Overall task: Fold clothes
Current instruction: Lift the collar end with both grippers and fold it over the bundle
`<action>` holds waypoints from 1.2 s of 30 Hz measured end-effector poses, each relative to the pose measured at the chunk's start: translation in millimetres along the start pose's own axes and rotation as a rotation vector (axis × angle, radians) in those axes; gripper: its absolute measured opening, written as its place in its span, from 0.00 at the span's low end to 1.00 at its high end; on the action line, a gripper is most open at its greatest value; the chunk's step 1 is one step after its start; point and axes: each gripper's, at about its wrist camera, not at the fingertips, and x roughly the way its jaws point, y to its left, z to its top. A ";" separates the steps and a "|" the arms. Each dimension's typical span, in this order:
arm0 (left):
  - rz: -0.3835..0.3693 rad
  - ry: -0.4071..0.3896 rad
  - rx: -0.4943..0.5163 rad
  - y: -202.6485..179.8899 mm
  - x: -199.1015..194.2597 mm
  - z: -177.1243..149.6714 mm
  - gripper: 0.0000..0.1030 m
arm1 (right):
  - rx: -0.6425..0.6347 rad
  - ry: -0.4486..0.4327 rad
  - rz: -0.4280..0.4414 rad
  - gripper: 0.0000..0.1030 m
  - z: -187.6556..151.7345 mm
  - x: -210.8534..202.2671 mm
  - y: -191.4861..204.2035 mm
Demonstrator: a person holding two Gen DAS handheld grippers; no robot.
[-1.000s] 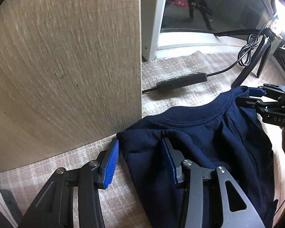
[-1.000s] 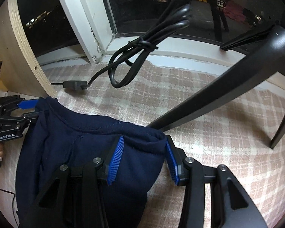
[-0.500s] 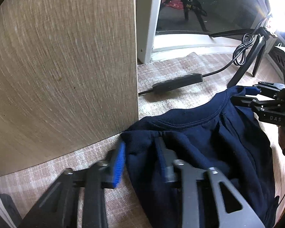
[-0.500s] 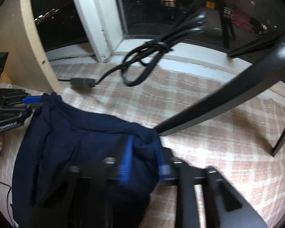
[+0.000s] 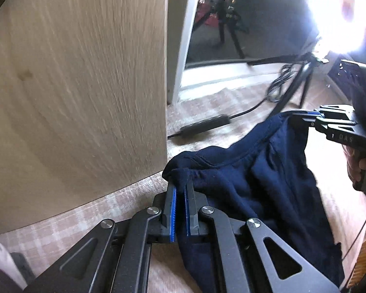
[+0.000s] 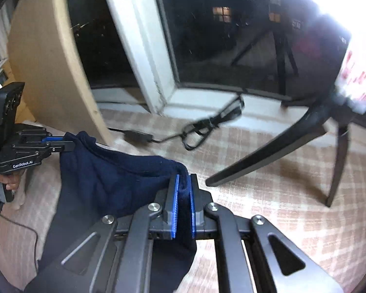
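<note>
A navy sweatshirt hangs stretched by its collar edge between both grippers, above the plaid carpet. In the left wrist view my left gripper is closing its jaws, and the blue pads pinch a bunched corner of the fabric. My right gripper holds the far corner at the right, with a hand behind it. In the right wrist view my right gripper is closing its jaws on a thick fold of the sweatshirt. My left gripper grips the opposite corner at the left.
A wooden panel stands close on the left. A black power adapter with a coiled cable lies on the carpet by the white window frame. A black tripod leg slants down at the right.
Both grippers went from wide open around the sweatshirt's corners to pinching them. Both have risen, and the collar edge now hangs lifted between them.
</note>
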 end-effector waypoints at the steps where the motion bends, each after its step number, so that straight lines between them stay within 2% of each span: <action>1: -0.007 -0.005 0.007 -3.1 -7.2 1.8 0.04 | -0.007 -0.010 0.002 0.08 0.7 -10.3 5.1; 3: -0.017 -0.017 0.027 -11.1 -21.6 5.4 0.04 | -0.021 -0.029 0.007 0.08 1.8 -31.8 14.4; 10: -0.035 -0.085 0.117 -45.7 -102.4 -17.1 0.04 | -0.067 -0.101 0.020 0.08 -19.3 -129.2 47.1; 14: -0.041 -0.109 0.163 -68.2 -151.2 -50.6 0.04 | -0.073 -0.110 0.027 0.08 -57.5 -187.4 61.5; 18: -0.054 -0.106 0.201 -92.2 -188.2 -97.7 0.04 | -0.057 -0.087 0.039 0.08 -109.3 -226.7 74.3; 19: -0.063 -0.097 0.219 -96.9 -196.2 -110.4 0.04 | -0.051 -0.080 0.039 0.08 -124.2 -234.1 78.0; 20: -0.116 -0.071 0.295 -102.4 -201.6 -124.7 0.04 | -0.043 -0.068 0.038 0.08 -142.5 -239.0 82.1; 21: -0.161 -0.048 0.359 -107.7 -206.7 -139.3 0.04 | -0.037 -0.056 0.039 0.08 -158.0 -240.3 85.1; 25: -0.188 0.001 0.375 -123.3 -212.2 -207.2 0.04 | 0.025 0.013 0.036 0.08 -225.4 -217.1 91.1; 28: -0.239 0.068 0.351 -130.7 -196.2 -254.5 0.04 | 0.052 0.084 0.019 0.08 -268.0 -190.4 93.4; 30: -0.229 0.126 0.341 -133.2 -174.7 -283.3 0.04 | 0.066 0.129 0.011 0.08 -290.2 -174.6 94.2; 32: -0.241 0.167 0.313 -131.1 -162.4 -298.6 0.04 | 0.074 0.153 0.006 0.08 -303.2 -166.0 94.7; 36: -0.242 0.163 0.280 -127.5 -163.6 -309.6 0.04 | 0.057 0.128 -0.006 0.08 -309.9 -176.3 100.3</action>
